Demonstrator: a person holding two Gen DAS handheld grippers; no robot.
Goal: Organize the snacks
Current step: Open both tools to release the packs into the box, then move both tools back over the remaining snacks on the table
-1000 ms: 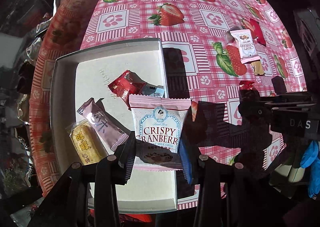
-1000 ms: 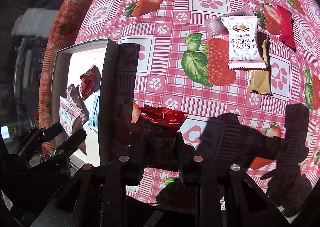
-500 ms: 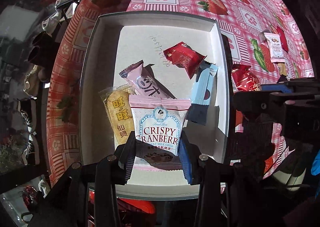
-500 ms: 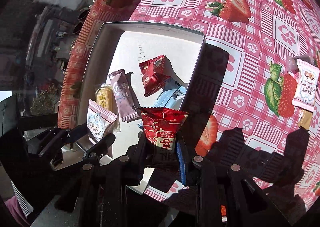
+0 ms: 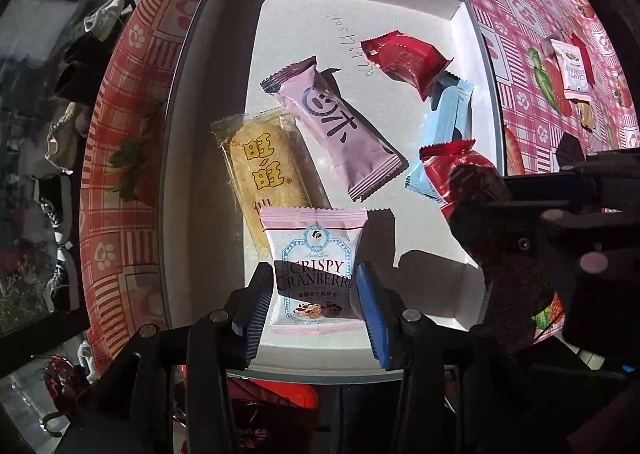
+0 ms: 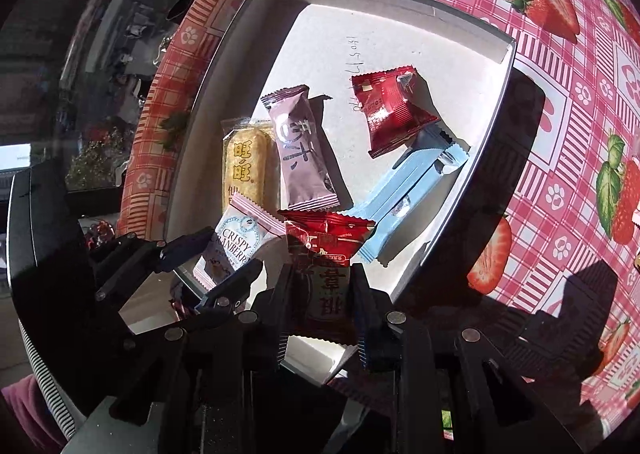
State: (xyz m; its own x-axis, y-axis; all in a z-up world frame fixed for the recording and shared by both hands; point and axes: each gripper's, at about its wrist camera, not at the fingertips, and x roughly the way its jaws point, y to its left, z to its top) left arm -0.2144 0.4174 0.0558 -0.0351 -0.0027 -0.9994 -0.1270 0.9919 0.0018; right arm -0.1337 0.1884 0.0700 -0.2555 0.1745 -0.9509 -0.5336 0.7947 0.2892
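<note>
Over the near edge of the box (image 5: 192, 101): left gripper (image 5: 316, 302) clamped on a pink cranberry packet (image 5: 316, 266), long axis pointing away along the fingers, hanging above the floor of the box at its near left part. Just to the right, right gripper (image 6: 320, 294) pinching a red packet (image 6: 324, 254) by its lower half, upright, above the near right edge. Both packets above bare cardboard, apparently ready to drop; left one deeper inside, so likely first to go. Farther in, lying flat: yellow rice cracker (image 5: 264, 169) beside a mauve bar (image 5: 336, 133), blue bar (image 5: 444, 125) along the right wall, red pouch (image 5: 408, 57) toward the far right corner. Beyond, on the tablecloth (image 5: 520, 1), another cranberry packet (image 5: 572, 69), well apart.
</note>
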